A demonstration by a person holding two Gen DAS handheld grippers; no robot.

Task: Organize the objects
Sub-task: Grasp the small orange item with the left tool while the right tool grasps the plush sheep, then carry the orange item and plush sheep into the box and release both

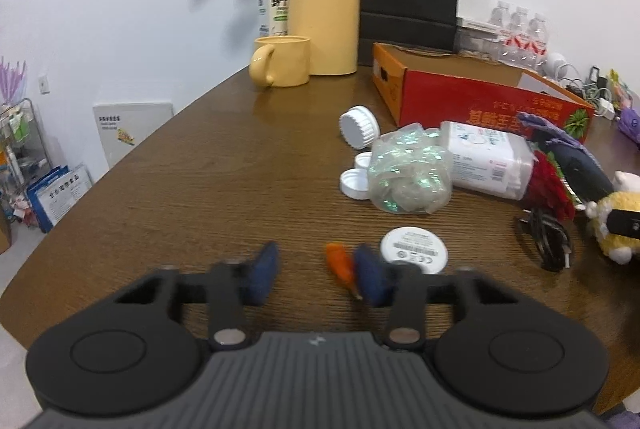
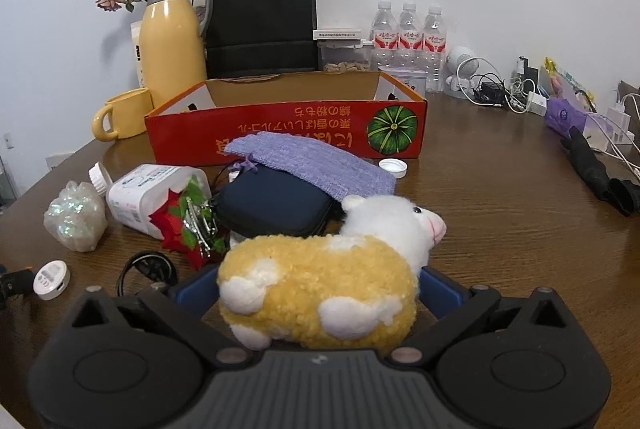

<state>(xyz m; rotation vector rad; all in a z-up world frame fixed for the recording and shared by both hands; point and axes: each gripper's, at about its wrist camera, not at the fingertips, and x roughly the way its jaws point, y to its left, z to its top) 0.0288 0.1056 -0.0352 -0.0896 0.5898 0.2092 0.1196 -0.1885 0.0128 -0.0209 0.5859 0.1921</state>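
- Two grippers are working over the wooden table (image 1: 200,169).
- Right gripper (image 2: 318,289) is pinching the yellow-and-white plush sheep (image 2: 320,285) between its blue fingers (image 2: 440,291); the sheep is lying in front of the dark blue pouch (image 2: 276,205).
- Left gripper (image 1: 316,275) is standing spread — blurred, nothing gripped; a small orange piece (image 1: 340,265) is lying against its right finger, just beside the white round disc (image 1: 414,249).
- Red cardboard box (image 2: 280,133) is sitting open near the back, just past the pouch.
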